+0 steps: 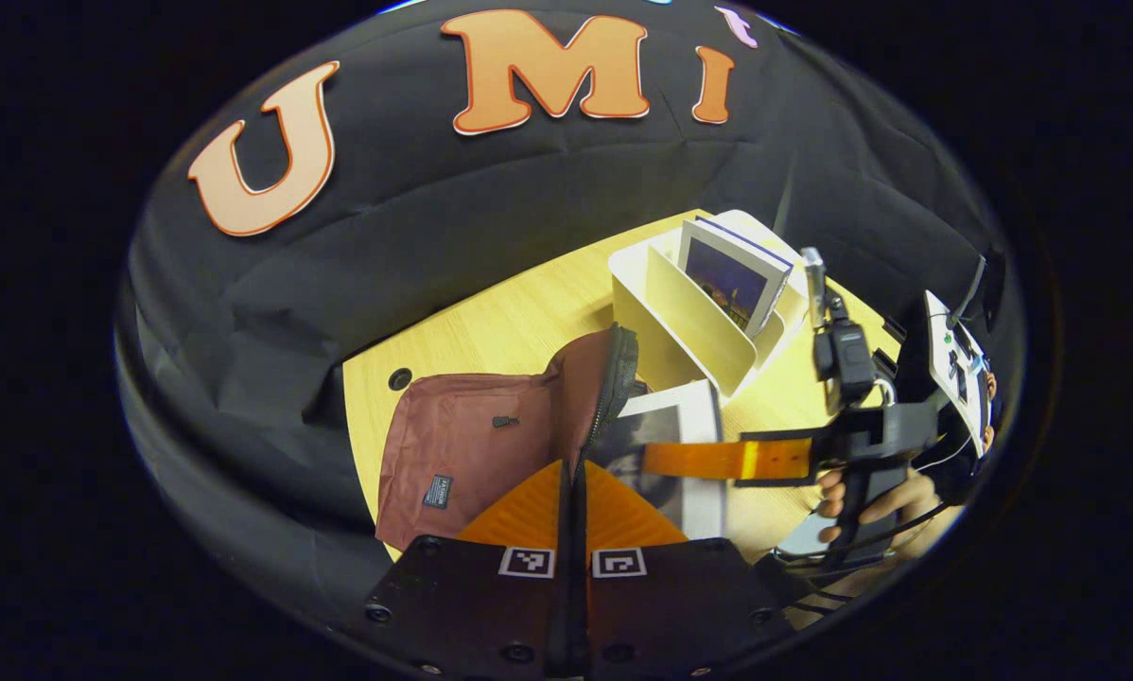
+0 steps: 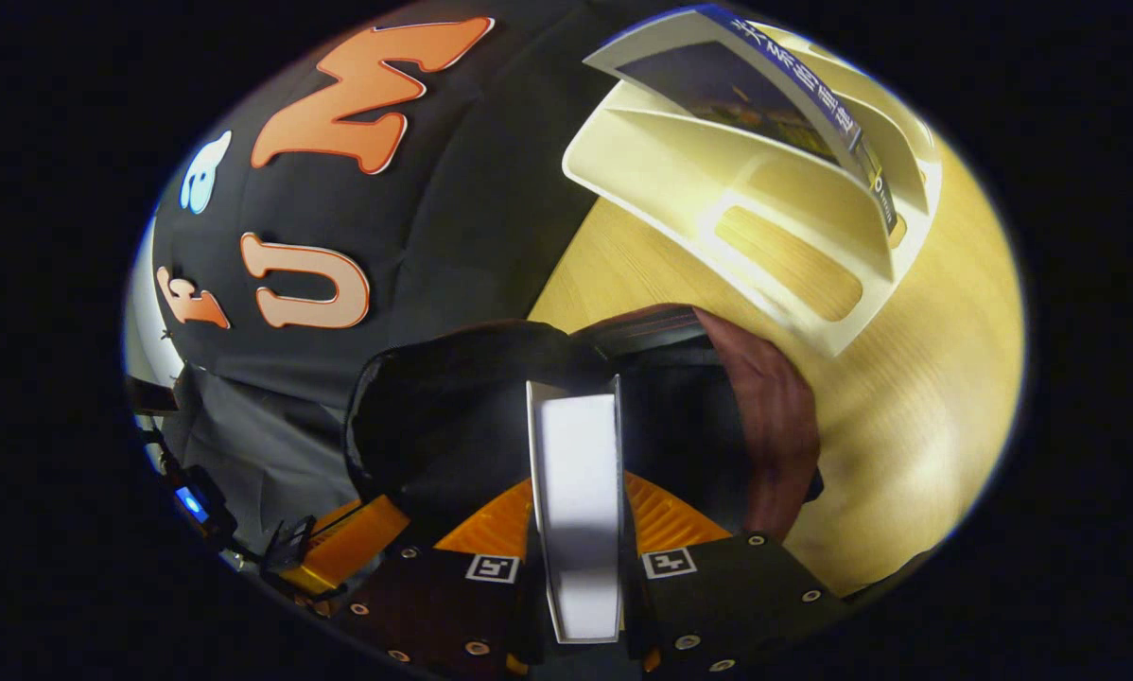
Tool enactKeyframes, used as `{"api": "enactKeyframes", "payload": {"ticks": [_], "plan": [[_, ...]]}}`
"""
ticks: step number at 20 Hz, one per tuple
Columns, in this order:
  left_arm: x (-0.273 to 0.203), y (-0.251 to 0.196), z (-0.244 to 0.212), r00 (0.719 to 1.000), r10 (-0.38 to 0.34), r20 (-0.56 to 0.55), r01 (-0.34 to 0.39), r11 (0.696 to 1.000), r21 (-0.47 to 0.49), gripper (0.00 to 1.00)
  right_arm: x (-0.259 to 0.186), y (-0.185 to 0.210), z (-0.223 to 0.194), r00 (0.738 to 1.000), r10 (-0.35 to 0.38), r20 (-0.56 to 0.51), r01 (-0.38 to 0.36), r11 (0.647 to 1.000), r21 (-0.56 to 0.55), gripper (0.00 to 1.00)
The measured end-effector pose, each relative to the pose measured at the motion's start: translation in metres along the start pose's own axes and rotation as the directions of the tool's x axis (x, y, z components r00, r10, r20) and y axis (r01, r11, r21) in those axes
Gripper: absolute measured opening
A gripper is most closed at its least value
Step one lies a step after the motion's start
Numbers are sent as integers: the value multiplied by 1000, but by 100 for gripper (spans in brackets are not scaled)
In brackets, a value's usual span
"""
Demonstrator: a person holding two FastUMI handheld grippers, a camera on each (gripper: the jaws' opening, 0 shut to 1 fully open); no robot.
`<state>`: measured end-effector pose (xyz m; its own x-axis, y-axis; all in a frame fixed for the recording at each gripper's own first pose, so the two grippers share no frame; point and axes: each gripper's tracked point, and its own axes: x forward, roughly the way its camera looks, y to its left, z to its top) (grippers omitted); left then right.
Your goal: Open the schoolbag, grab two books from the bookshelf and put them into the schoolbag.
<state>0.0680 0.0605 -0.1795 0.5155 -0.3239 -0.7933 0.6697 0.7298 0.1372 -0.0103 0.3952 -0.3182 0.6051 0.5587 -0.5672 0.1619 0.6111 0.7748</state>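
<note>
The maroon schoolbag (image 1: 462, 440) lies on the wooden table (image 1: 510, 322) with its mouth held up. My left gripper (image 1: 571, 487) is shut on the zipper edge of that mouth (image 1: 614, 378). My right gripper (image 1: 666, 459) comes in from the right, shut on a white-covered book (image 1: 694, 416) at the bag's mouth. In the right gripper view the book (image 2: 576, 445) stands edge-on between my right gripper's (image 2: 578, 480) fingers, over the bag's dark inside (image 2: 444, 426). A second book (image 1: 732, 279) leans in the cream bookshelf (image 1: 689, 331).
The bookshelf (image 2: 775, 227) with its book (image 2: 765, 85) stands just behind the bag on the table (image 2: 907, 407). A hand (image 1: 860, 501) holds the right gripper at the table's right side. A round cable hole (image 1: 399, 378) is near the table's left edge.
</note>
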Motion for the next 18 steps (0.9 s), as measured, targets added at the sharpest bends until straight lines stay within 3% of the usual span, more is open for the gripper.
{"api": "enactKeyframes", "payload": {"ticks": [5, 8, 10, 11, 12, 14, 17, 18], "plan": [[-4, -15, -1, 999, -34, 11, 34, 999, 26, 1, 33, 2, -11, 999, -34, 6, 34, 999, -40, 33], [-6, -16, -3, 999, -38, 19, 37, 999, 20, 1, 48, 4, -9, 999, -47, 3, 47, 999, -9, 33], [-4, -12, -5, 999, -36, 12, 36, 999, -4, 1, 51, -3, -5, 996, -93, -5, 93, 996, 5, 33], [-4, -10, -6, 999, -38, 7, 38, 999, -26, 1, 51, -7, -6, 993, -115, -13, 115, 993, 13, 46], [-4, -7, -7, 999, -34, 5, 34, 998, -44, 1, 49, -10, -7, 989, -144, -25, 144, 989, 16, 36], [-2, -1, -11, 1000, -26, -3, 25, 998, -64, 1, 43, -28, -13, 968, -244, -59, 242, 970, -33, 44], [0, -4, -12, 999, -44, -4, 44, 995, -94, 1, 34, -32, -17, 955, -283, -94, 279, 959, -51, 96], [-1, -5, -13, 999, -49, -2, 49, 993, -104, 1, 31, -32, -18, 951, -290, -106, 286, 957, -49, 98]]}}
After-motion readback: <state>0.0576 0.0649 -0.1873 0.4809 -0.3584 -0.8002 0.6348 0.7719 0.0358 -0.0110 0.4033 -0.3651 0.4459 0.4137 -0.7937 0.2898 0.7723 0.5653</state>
